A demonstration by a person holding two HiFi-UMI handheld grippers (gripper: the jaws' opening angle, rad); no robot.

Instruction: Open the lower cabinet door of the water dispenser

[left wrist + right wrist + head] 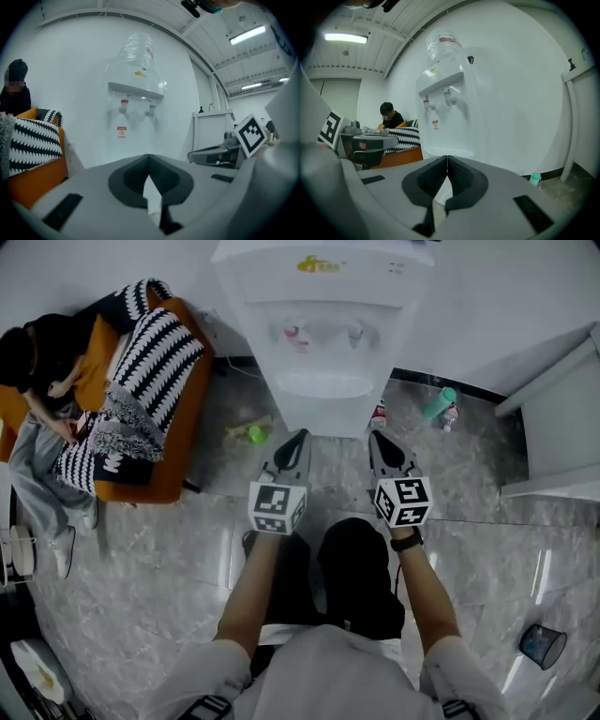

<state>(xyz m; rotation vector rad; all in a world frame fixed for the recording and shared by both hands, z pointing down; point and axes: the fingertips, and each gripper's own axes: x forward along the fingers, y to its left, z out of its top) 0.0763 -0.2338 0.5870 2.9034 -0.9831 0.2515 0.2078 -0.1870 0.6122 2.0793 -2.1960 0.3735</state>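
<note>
At the far left a seated person (pixel 37 371) in dark clothes is on an orange sofa (pixel 178 427), next to black-and-white zigzag cushions (pixel 159 352). On the grey marble floor (pixel 141 568), between the sofa and the dispenser, lies a small green bottle (pixel 255 434).

You hold your left tool (pixel 299 435) low, and it points at the foot of the tall white water dispenser (pixel 323 324). The tool is near the dispenser but apart from it. In the left gripper view its jaws are pressed together at the tips, and nothing is between them.

The dispenser stands against the white wall, straight in front of you, with a clear water bottle (pixel 136 49) on top and two taps (pixel 136 107) under its upper part. The lower cabinet door (pixel 133 143) is on the plain white front below the taps. It appears flush with the body, and its edges are too blurred to trace.

Your right tool (pixel 378 435) is beside the left one, a little apart from it, and points at the same lower front. Its jaws are also pressed together and hold nothing. A black watch (pixel 406 542) is on your right wrist.

Further right, a teal bottle (pixel 438 403) lies on the floor by the wall. A white cabinet (pixel 562 427) stands at the right edge, and a dark round bin (pixel 543 645) is in the lower right corner.
</note>
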